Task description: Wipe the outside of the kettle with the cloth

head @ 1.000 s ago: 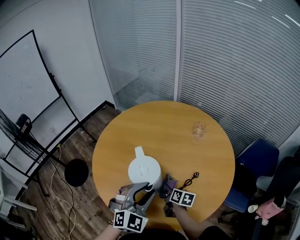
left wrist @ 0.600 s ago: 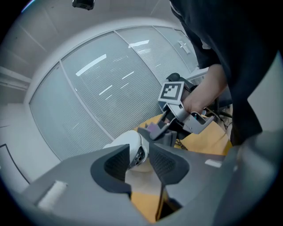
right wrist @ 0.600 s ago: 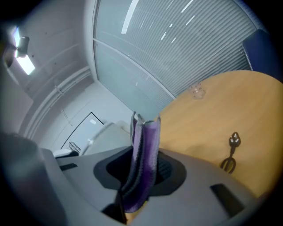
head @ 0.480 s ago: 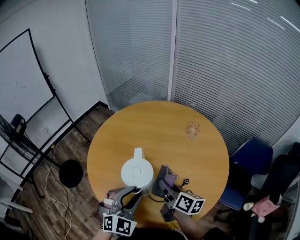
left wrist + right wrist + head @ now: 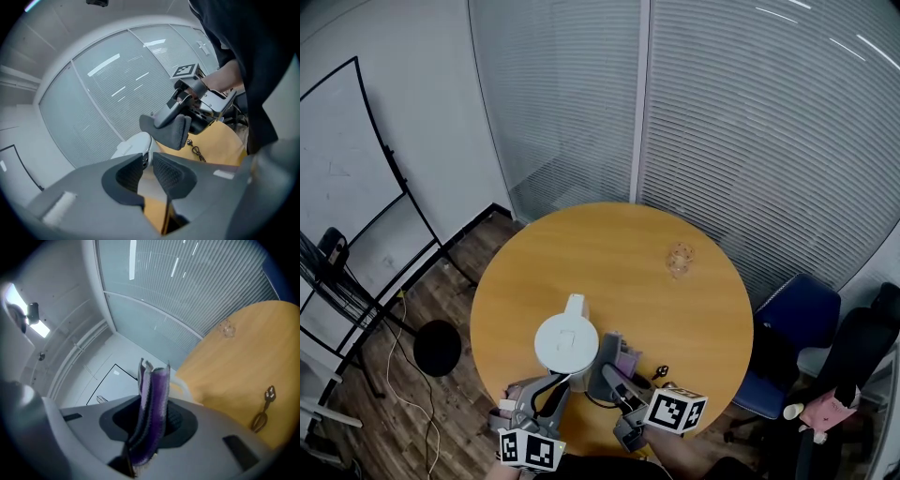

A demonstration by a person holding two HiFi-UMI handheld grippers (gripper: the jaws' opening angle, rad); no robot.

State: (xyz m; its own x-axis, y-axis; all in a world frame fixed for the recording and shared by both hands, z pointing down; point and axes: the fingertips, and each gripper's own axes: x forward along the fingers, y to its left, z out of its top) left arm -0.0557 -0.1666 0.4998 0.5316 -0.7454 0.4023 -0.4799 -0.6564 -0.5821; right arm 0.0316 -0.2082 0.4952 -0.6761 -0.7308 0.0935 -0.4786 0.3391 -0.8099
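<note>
Head view: you're still setting up, not wiping yet. The kettle is standing on the surface near your edge. Your left claw is sitting at its near side. Your right claw is holding the purple cloth just beside the body. Whether the cloth is touching the kettle is hard to call from above.

Left gripper view: the jaws have just been closing. They're now standing narrow and look to be pinching the kettle's near side, though they're masking the grip point itself.

Right gripper view: this claw is clenching the cloth, which is standing up as a folded strip between the jaws. It's blocking most of the kettle, leaving only a white sliver.

Next, I'd judge: while steadying with the left, you'll be pressing the cloth against the side wall and sweeping round.
</note>
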